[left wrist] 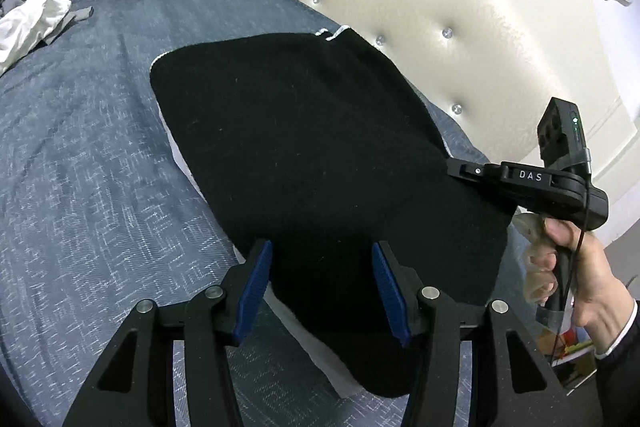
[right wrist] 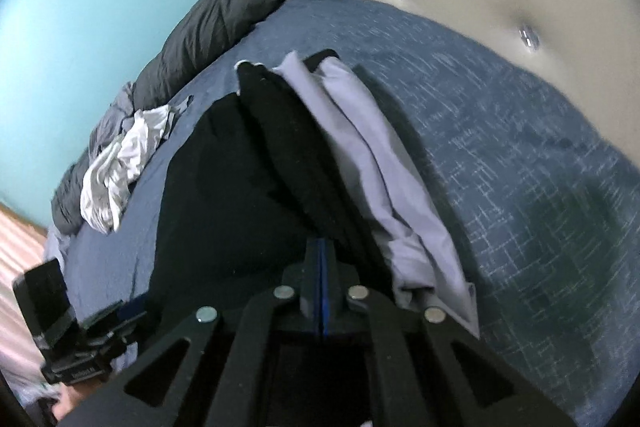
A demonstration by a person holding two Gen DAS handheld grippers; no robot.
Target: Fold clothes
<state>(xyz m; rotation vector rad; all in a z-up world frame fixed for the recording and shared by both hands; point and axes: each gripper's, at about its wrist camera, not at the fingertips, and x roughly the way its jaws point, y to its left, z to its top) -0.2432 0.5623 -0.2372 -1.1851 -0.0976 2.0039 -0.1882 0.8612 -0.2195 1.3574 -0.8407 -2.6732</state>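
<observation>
Presently listed: black garment [left wrist: 320, 163], folded flat on the blue bedspread [left wrist: 88, 155], lying ahead of and partly between the left gripper's [left wrist: 322, 291] fingers; a paler layer shows under its near edge. Left gripper: blue pads [left wrist: 256, 291] stand moderately apart, one at each side of the garment's near edge, neither seen pressing it. Right gripper [right wrist: 322, 267]: fingers fully closed, blue pads together; the black garment [right wrist: 240, 195] lies just ahead and to the left of the tips, but whether any cloth is pinched cannot be told. Lilac cloth [right wrist: 372, 163]: folded in long creases, just right of the closed fingers, alongside the black fabric. White garment [right wrist: 120, 163]: crumpled, well beyond the fingers to the left, beside a dark grey pillow [right wrist: 208, 23]. Tufted cream headboard [left wrist: 440, 7]: past the garment, far right. Person's hand [left wrist: 576, 275]: seen from the left camera, gripping the right gripper's handle, to the right of the left fingers.
</observation>
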